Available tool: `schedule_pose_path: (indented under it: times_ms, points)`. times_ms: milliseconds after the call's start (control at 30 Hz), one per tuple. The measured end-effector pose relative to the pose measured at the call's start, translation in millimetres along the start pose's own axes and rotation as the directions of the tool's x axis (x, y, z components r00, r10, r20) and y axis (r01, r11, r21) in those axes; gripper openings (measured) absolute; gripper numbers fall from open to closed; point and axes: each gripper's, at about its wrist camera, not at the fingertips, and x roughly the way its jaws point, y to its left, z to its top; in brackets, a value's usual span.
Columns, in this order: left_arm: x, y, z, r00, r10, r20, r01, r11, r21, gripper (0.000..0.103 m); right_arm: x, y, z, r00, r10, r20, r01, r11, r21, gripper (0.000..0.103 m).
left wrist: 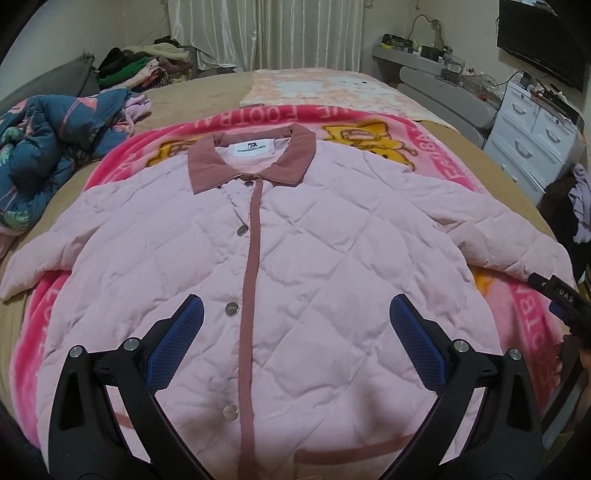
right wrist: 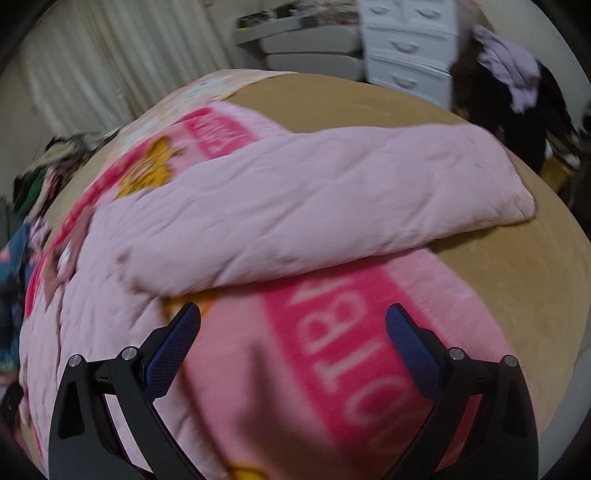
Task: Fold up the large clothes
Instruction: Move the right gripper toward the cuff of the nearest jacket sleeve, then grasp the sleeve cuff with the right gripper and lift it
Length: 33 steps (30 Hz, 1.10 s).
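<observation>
A: Nearest the lens, the left gripper (left wrist: 295,325) hangs over the lower front of the jacket (left wrist: 295,258), its blue-padded fingers (left wrist: 192,314) spread wide with nothing between them.

B: And the jacket itself?

A: Pale pink, quilted, lying face up and flat on a pink blanket (left wrist: 443,147) that covers part of the bed (left wrist: 207,99). The darker pink collar (left wrist: 251,155) points away from the camera, the placket (left wrist: 251,277) runs down the middle, and three snaps (left wrist: 232,308) show beside it. Both sleeves are spread outward.

B: The right gripper?

A: In the left view only its black tip (left wrist: 554,295) shows, at the right edge near the end of one sleeve (left wrist: 517,240). In its own view the right gripper (right wrist: 293,321) is released too, fingers (right wrist: 184,325) wide apart and holding nothing, above the blanket (right wrist: 332,350) just below that sleeve (right wrist: 314,206). The picture is blurred.

B: How does the sleeve lie there?

A: It stretches across the blanket and its cuff end reaches onto the bare tan bed (right wrist: 517,277).

B: Anything else around?

A: A crumpled blue patterned quilt (left wrist: 44,155) on the left of the bed, a heap of clothes (left wrist: 147,66) beyond it, curtains (left wrist: 266,33) at the back, and white drawers (left wrist: 535,133) to the right.
</observation>
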Motion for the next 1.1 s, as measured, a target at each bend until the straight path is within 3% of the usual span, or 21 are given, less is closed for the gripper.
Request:
schedule_pose_path:
  times_ms: [167,267,367,500,600,733,833,900,1000,1100]
  points:
    - [3,-8,5,1.0,0.01,0.003,-0.01,1.0,0.004,0.094,12,-35,12,0.999,-0.038,-0.002,0.038,0.995,0.088,0.099]
    - [6,-16,10,1.0,0.025,0.003,-0.025,1.0,0.003,0.094,20,-56,19,1.0,-0.016,-0.017,0.019,0.988,0.15,0.099]
    - [10,-22,16,1.0,0.005,-0.022,-0.005,1.0,-0.011,0.094,27,-79,31,0.999,-0.05,0.012,0.046,0.979,0.196,0.099]
    - [18,-28,20,0.996,-0.052,-0.075,0.05,0.998,-0.026,0.094,46,-115,41,1.0,0.004,0.011,-0.007,0.95,0.312,0.099]
    - [24,-22,22,0.995,-0.045,-0.088,0.044,0.999,-0.005,0.094,50,-120,47,0.999,-0.007,0.038,-0.005,0.949,0.316,0.099]
    - [37,3,34,0.995,-0.035,-0.091,0.031,0.998,-0.048,0.094,57,-130,64,0.997,-0.029,0.075,0.0,0.932,0.362,0.097]
    - [41,26,44,0.996,-0.023,-0.084,0.017,0.997,-0.072,0.094,60,-139,75,0.993,-0.064,0.103,0.018,0.918,0.396,0.077]
    - [42,41,52,0.998,-0.009,-0.07,0.003,0.997,-0.08,0.094,60,-142,81,0.993,-0.05,0.111,-0.001,0.91,0.415,0.054]
    - [46,62,64,0.999,0.006,-0.05,-0.011,0.996,-0.094,0.094,54,-132,90,0.991,-0.049,0.128,-0.003,0.926,0.379,0.031]
    - [48,82,71,0.999,0.014,-0.038,-0.018,0.995,-0.102,0.094,34,-110,98,0.981,-0.072,0.181,0.015,0.954,0.298,0.021]
